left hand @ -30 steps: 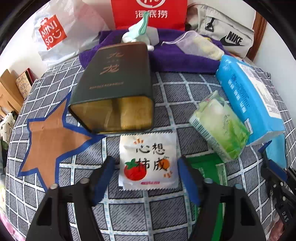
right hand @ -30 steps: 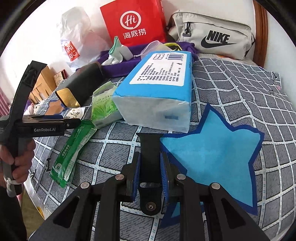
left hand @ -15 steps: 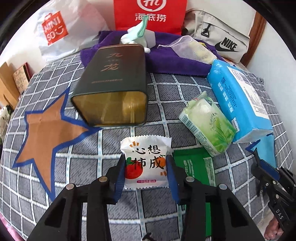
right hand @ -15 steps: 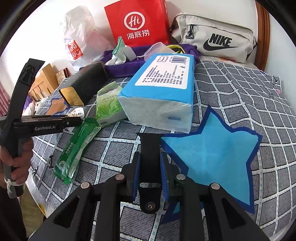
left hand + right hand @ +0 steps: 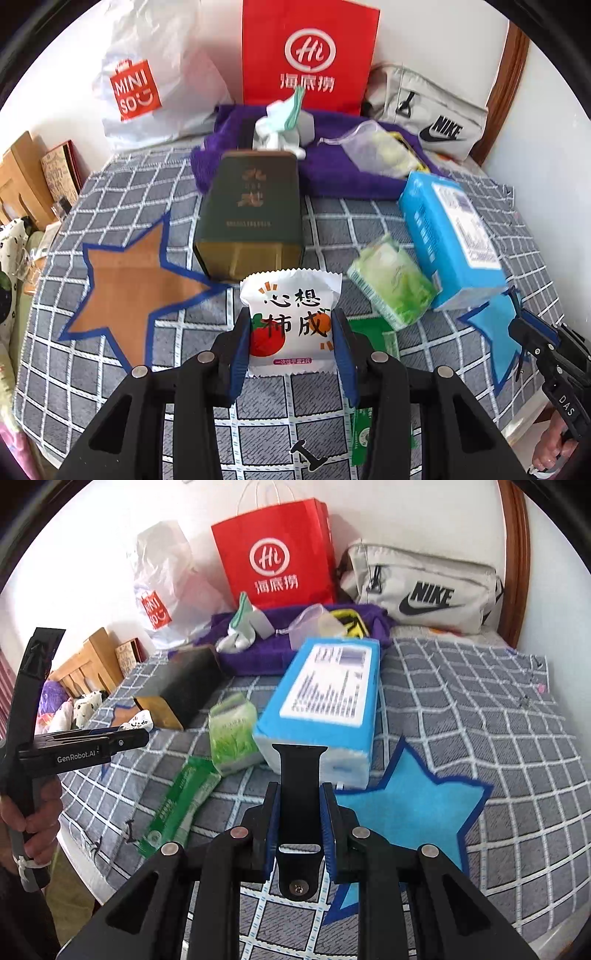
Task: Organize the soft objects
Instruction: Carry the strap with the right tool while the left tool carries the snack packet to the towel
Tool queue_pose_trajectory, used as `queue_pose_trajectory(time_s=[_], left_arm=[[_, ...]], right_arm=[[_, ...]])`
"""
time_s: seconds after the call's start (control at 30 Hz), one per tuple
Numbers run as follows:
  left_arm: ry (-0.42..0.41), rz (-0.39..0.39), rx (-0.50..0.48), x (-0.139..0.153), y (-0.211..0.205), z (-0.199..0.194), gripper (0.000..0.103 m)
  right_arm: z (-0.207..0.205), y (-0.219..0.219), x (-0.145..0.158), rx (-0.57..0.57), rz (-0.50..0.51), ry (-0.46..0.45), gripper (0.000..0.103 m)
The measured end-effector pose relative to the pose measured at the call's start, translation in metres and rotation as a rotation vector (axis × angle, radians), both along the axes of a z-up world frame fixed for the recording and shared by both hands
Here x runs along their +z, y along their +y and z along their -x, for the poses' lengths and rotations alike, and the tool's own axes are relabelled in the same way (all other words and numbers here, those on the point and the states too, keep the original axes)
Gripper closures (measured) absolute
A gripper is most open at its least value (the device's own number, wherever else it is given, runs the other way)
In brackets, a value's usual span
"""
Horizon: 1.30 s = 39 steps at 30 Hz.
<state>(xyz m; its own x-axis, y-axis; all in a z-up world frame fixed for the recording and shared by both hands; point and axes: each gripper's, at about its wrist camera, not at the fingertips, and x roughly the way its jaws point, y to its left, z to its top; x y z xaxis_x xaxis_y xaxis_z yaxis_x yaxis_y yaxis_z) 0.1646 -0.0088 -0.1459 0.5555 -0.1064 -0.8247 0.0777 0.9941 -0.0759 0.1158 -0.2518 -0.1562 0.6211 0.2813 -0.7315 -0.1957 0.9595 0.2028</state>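
White foil snack sachet printed with red tomatoes (image 5: 291, 325) | lifted just in front of dark green tin box (image 5: 251, 214) | left gripper (image 5: 291, 345) pinches its 2 side edges | likely light, crushable, slippery; hold low, gently | right gripper (image 5: 298, 819) closed, empty

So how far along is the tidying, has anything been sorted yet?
Barely begun. Nothing lies on the orange star or the blue star yet. In hand: the left gripper is shut on the white snack packet; the right gripper is shut with nothing soft in it. Left over: the green tissue pack, blue tissue pack and green sachet all lie loose on the checked cover.
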Motion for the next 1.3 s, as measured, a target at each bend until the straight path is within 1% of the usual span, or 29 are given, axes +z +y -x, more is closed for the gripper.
queue_pose_trajectory(time_s=[0.23, 0.47, 0.73, 0.97, 1.07, 1.17, 1.3], left_arm=[[-0.049, 0.022, -0.016, 0.025, -0.001, 0.0, 0.064], [-0.079, 0.037, -0.014, 0.041, 0.003, -0.005, 0.064], [-0.102, 0.034, 0.0, 0.053, 0.009, -0.022, 0.064], [-0.119, 0.03, 0.012, 0.062, 0.011, -0.042, 0.064], [-0.119, 0.031, 0.013, 0.064, 0.012, -0.052, 0.064], [-0.109, 0.056, 0.004, 0.065, 0.013, -0.063, 0.064], [-0.112, 0.052, 0.004, 0.066, 0.01, -0.075, 0.064]], right_arm=[[-0.002, 0.001, 0.027, -0.007, 0.016, -0.05, 0.082], [-0.011, 0.003, 0.041, -0.012, 0.008, -0.056, 0.082], [-0.03, 0.003, 0.058, -0.024, 0.006, -0.083, 0.082], [-0.056, 0.0, 0.07, -0.037, -0.003, -0.107, 0.082], [-0.066, -0.001, 0.074, -0.04, -0.011, -0.114, 0.082], [-0.078, -0.001, 0.076, -0.038, -0.017, -0.119, 0.082], [-0.091, 0.0, 0.078, -0.027, -0.025, -0.132, 0.082]])
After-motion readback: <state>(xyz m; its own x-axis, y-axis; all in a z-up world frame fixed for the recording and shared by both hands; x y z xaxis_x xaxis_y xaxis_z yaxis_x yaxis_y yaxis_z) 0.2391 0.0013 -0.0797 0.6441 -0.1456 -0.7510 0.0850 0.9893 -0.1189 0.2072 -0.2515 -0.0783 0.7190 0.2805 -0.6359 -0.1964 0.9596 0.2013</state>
